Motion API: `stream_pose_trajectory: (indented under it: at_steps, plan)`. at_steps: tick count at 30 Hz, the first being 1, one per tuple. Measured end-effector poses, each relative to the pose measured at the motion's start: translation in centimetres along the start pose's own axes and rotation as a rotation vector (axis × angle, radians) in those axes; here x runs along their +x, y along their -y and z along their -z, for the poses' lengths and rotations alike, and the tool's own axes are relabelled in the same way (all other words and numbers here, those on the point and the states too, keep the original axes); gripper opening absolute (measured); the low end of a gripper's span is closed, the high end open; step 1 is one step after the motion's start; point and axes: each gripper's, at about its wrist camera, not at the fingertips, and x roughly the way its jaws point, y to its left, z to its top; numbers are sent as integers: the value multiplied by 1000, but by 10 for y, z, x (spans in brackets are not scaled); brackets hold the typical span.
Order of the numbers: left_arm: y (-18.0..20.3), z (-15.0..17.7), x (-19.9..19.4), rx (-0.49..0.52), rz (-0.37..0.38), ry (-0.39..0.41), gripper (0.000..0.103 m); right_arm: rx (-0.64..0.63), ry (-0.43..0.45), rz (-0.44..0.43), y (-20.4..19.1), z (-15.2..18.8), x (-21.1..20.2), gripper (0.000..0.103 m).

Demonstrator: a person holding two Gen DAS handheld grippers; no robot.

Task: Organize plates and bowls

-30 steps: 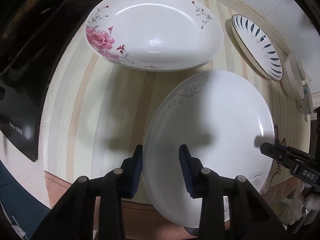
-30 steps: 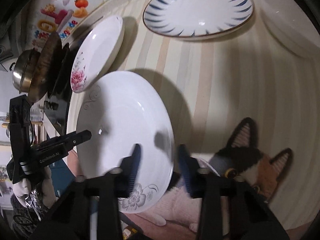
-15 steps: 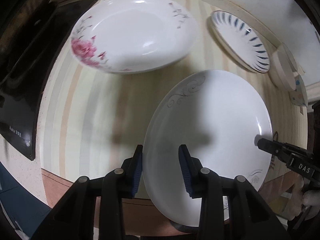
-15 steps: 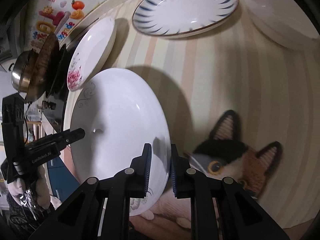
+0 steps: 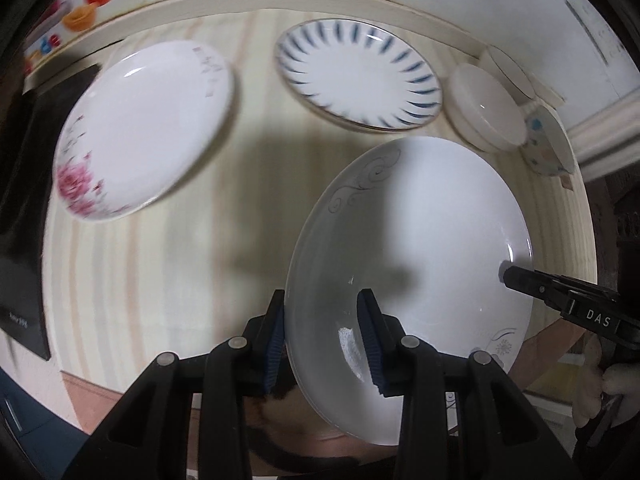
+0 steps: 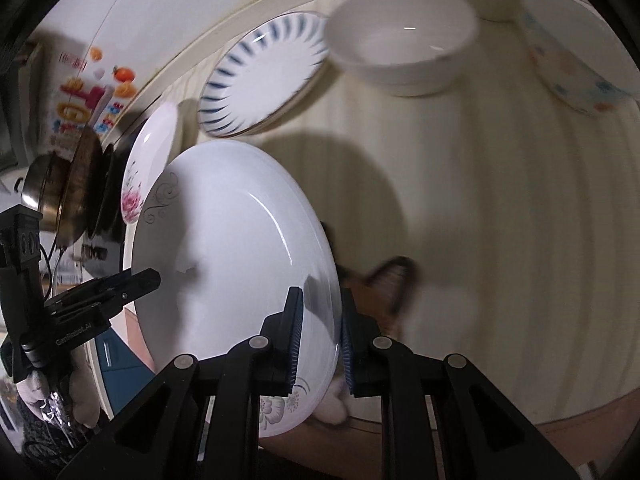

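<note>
The white plate with grey scrollwork (image 5: 420,220) hangs tilted above the striped worktop (image 5: 168,264), carried from both sides. The left gripper (image 5: 322,336) has its fingers clamped on the plate's near rim. The right gripper (image 6: 319,334) pinches the opposite rim, its fingers having just closed in on it. Behind, on the worktop, lie a rose-patterned plate (image 5: 144,128), a blue-dashed plate (image 5: 360,80), a plain white bowl (image 6: 404,40) and a dotted bowl (image 6: 576,56), each apart from the held plate.
</note>
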Motion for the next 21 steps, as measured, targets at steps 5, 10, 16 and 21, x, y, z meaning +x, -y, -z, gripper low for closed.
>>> stream_pose_trajectory:
  at_steps: [5,10,16,21]
  plan:
    - [26,-12,22,26,3,-28,32,45,7,17,27,5,-9,20]
    - [32,-12,36,33,-1,-55,32,68,2,9,50,8,-12,20]
    - [30,-14,47,29,-21,-79,32,71,-17,6,53,9,-4,19]
    - [31,-16,55,30,-29,-86,32,76,-27,14,48,9,4,19]
